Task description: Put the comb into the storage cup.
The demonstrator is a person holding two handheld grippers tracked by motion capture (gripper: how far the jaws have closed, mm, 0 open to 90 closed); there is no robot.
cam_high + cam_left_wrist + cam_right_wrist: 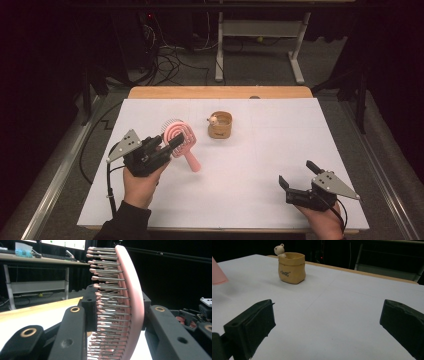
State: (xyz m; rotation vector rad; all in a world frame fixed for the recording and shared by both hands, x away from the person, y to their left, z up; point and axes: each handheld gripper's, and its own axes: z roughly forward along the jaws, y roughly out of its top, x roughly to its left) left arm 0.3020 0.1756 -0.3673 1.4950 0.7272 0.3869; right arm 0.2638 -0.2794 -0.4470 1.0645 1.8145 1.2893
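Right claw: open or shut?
Open. The right claw has its jaws spread wide over bare table in the high view; its own view shows nothing between them, with the pot far beyond.

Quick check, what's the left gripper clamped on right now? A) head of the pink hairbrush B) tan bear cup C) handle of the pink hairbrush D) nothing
A: the left gripper has its jaws closed across the bristled head of the pink hairbrush, with the handle pointing free toward the table; the left gripper view shows the bristles squeezed between the jaws.
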